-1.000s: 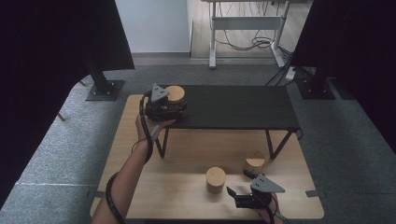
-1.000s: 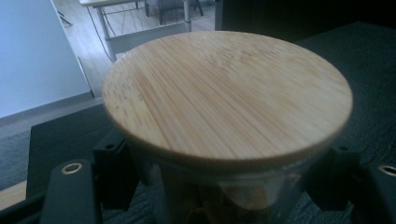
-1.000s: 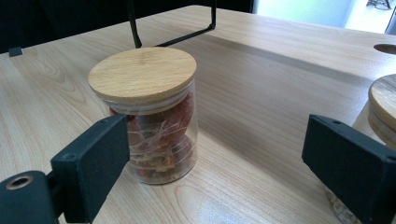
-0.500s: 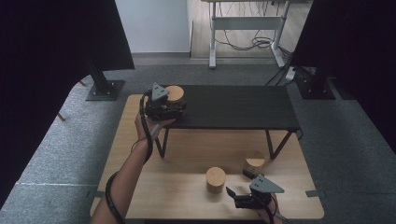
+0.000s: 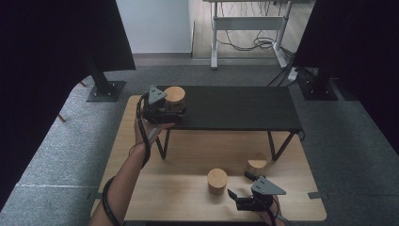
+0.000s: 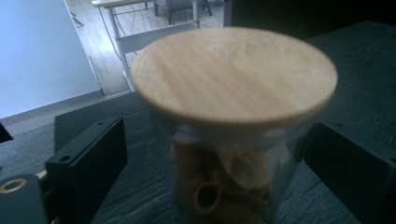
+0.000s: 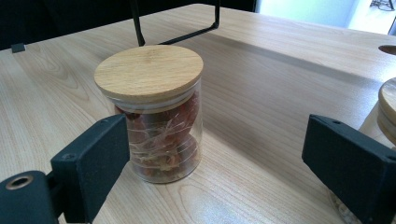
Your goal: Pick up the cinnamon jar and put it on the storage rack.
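A glass jar with a wooden lid [image 5: 174, 96] stands at the left end of a black bench [image 5: 235, 108]. My left gripper [image 5: 170, 111] is open around it; in the left gripper view the jar [image 6: 233, 93] holds yellowish pasta, and the left gripper [image 6: 215, 154] has a gap on each side of the glass. Low on the wooden table [image 5: 188, 155], my right gripper [image 5: 239, 184] is open. It faces a jar of reddish contents [image 7: 152, 112] [image 5: 217, 180], a little short of it. A third jar [image 5: 257, 164] [image 7: 387, 107] stands beside the right gripper's [image 7: 217, 140] right jaw.
The black bench stands on thin metal legs [image 5: 277, 146] over the back half of the table; its top right of the jar is bare. Grey carpet [image 5: 348, 155] surrounds the table. A white desk frame with cables [image 5: 244, 28] stands far behind.
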### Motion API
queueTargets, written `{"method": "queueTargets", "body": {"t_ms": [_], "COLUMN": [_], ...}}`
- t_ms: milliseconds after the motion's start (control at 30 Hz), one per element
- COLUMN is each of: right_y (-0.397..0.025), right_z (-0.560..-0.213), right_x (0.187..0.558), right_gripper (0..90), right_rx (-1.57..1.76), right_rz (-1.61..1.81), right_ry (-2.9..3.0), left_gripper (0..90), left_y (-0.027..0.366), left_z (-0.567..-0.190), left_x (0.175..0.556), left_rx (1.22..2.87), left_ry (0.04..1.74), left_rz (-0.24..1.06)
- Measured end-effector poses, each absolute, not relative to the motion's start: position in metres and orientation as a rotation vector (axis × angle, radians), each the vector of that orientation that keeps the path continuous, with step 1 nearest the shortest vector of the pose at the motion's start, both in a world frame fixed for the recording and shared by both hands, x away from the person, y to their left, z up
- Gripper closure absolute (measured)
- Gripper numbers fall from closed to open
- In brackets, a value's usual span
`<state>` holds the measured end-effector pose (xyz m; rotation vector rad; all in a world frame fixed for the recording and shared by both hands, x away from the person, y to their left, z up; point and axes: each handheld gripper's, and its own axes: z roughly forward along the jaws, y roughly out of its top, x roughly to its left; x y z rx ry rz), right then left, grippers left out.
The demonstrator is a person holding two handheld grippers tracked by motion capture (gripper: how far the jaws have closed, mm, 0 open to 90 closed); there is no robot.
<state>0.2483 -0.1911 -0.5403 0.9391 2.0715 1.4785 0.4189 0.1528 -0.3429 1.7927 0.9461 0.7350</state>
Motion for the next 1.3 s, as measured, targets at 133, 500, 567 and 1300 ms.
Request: {"method": "queueTargets", "body": {"t_ms": [133,500,567,1300], "right_y": [-0.191,-0.191,-0.190,-0.194], "right_z": [-0.540,-0.541,-0.541,-0.538], "right_x": [0.248,0.249,0.249,0.251], "right_gripper": [7.0,7.0,7.0,6.9], "right_rx": [0.940,0.942,0.942,0.958], "right_rz": [1.477,1.473,1.472,1.503], "right_ry": [2.070,2.070,2.070,2.050], "left_gripper": [5.2,6.4,6.4,6.6], "left_y": [0.162,0.176,0.176,0.179], "left_z": [-0.348,-0.351,-0.350,-0.373], "left_x": [0.414,0.393,0.390,0.340], "left_rx": [1.774,1.754,1.754,1.779], "left_ry": [0.956,0.920,0.911,0.845], "left_rz": [0.722,0.681,0.683,0.634]}}
